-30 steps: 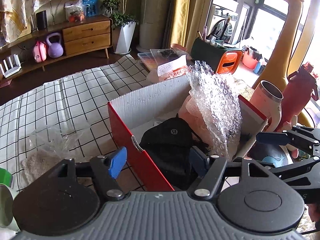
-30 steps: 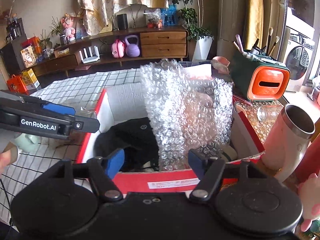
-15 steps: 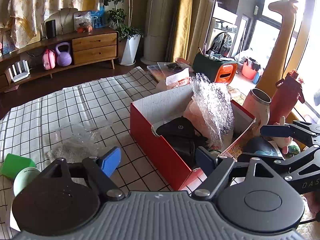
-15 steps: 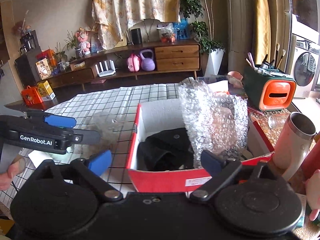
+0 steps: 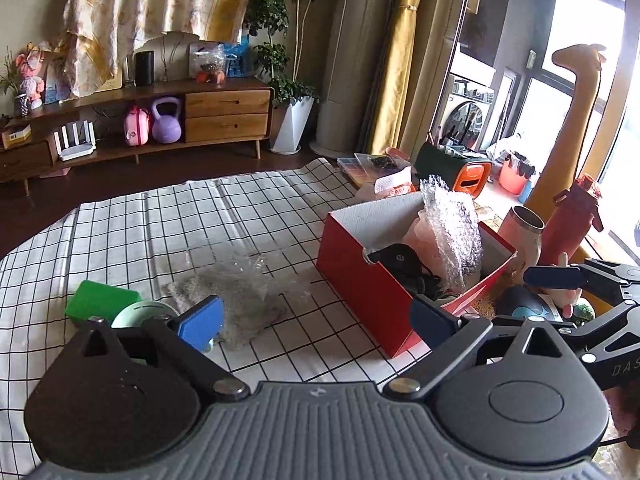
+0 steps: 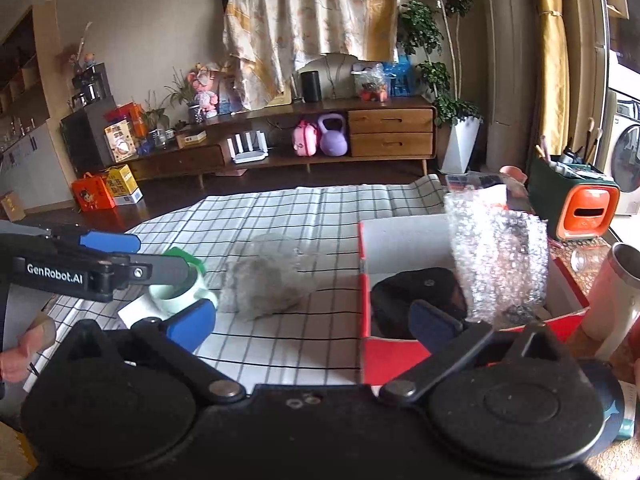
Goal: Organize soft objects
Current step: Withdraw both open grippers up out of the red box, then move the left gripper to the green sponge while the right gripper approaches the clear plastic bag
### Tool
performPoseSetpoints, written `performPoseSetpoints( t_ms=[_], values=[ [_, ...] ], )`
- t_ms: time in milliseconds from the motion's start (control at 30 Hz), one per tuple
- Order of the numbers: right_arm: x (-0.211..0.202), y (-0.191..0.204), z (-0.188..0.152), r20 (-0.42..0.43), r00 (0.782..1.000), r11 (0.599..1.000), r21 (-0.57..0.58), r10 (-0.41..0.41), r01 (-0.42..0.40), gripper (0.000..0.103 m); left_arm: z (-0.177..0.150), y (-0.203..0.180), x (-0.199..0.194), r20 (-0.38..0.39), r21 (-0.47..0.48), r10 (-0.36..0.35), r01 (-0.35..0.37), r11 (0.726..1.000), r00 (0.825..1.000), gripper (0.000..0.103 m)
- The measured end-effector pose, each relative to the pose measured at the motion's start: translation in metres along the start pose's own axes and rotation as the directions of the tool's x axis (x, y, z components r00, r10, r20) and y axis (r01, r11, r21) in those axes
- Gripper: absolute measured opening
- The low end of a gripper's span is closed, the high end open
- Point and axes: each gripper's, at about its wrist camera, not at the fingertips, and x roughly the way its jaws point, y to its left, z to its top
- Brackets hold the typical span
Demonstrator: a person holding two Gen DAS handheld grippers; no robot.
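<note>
Both grippers, L + R, just opened wide, nothing held. Bubble wrap upright in red box, cloth's right edge. Light, springy; I'd pinch top edge.

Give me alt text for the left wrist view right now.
The left tongs hang open and empty above a checked cloth. To the right, a red box holds bubble wrap and a black pouch; a clear plastic bag lies on the cloth left of it.
</note>
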Motion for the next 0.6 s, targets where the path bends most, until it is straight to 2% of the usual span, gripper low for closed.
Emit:
performPoseSetpoints(
  t_ms=[300,500,600],
  values=[
    [0.017,0.039,-0.003,-0.04,0.998,0.997,-0.055,0.048,-0.051,0.103,-0.012,0.069,-0.026,0.039,-0.063,0.08,-0.078,0.995,0.996,0.102],
    [0.041,0.051,-0.003,-0.079,0.993,0.992,-0.077,0.09,-0.096,0.103,-0.015,0.111,-0.025,0.063,-0.069,0.191,-0.187,0.98,0.98,0.102],
    [0.057,0.053,-0.001,-0.096,0.991,0.991,-0.084,0.092,-0.1,0.103,-0.013,0.139,-0.017,0.043,-0.121,0.203,-0.197,0.973,0.978,0.102]
  ],
)
